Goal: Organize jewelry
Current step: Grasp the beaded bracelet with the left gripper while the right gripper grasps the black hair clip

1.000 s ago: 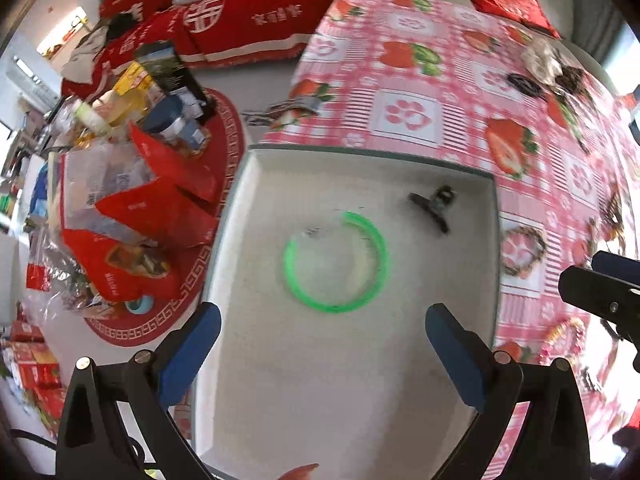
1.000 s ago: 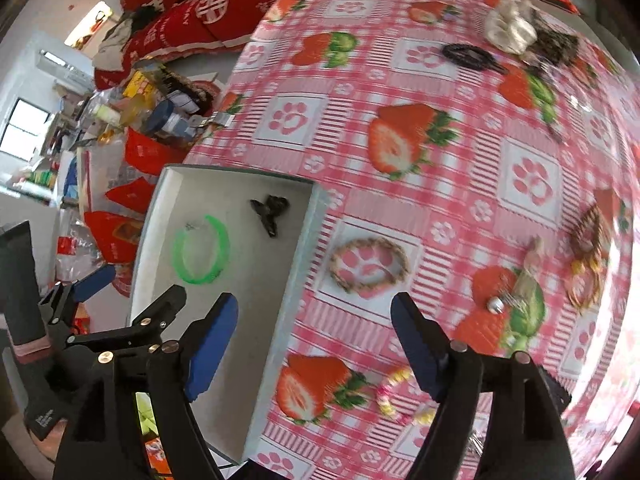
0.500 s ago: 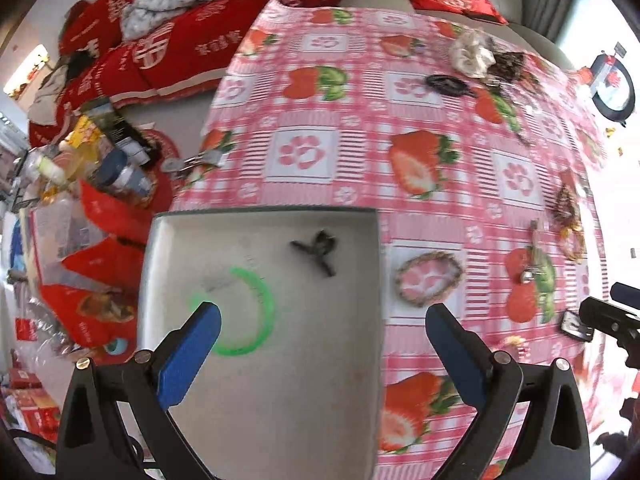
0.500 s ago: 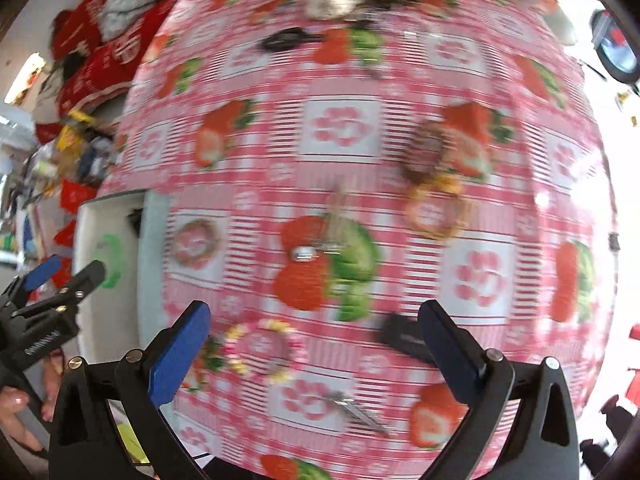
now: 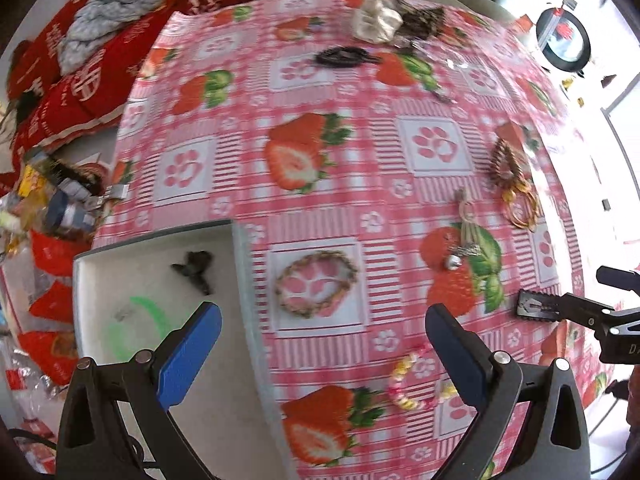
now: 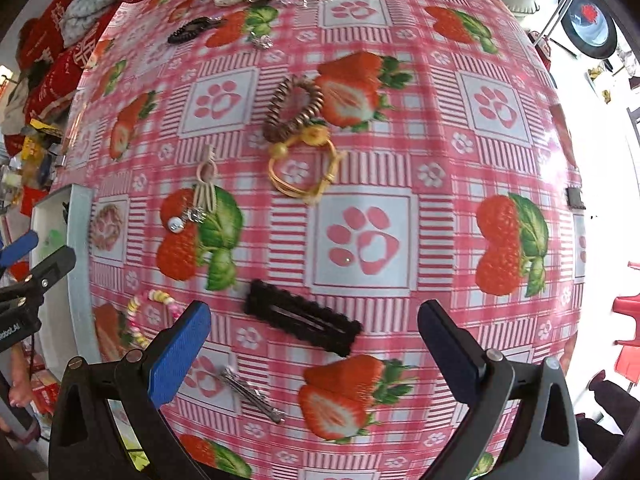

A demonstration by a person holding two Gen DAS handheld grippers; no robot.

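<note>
A white tray (image 5: 96, 276) sits at the table's left edge and holds a green bangle (image 5: 154, 314) and a small dark clip (image 5: 194, 266). My left gripper (image 5: 322, 346) hangs open above the tray's right wall, nothing between its fingers. A braided bracelet (image 5: 316, 282) lies just right of the tray, a pastel bead bracelet (image 5: 404, 380) nearer me. My right gripper (image 6: 314, 350) is open over a black snap hair clip (image 6: 302, 322), which lies on the cloth between the fingers, untouched. A gold bangle (image 6: 304, 174), a brown coil tie (image 6: 294, 110) and a beige tassel piece (image 6: 202, 192) lie beyond.
The table wears a pink strawberry cloth (image 6: 360, 240). Metal bobby pins (image 6: 252, 394) lie near the right gripper. A white scrunchie (image 5: 376, 20) and a black hair tie (image 5: 344, 56) sit at the far side. Bags and bottles (image 5: 44, 216) crowd the floor left of the tray.
Both grippers have swept to the right across the table. The left one went from over the tray's middle to its right wall. The right one now stands over the black hair clip.
</note>
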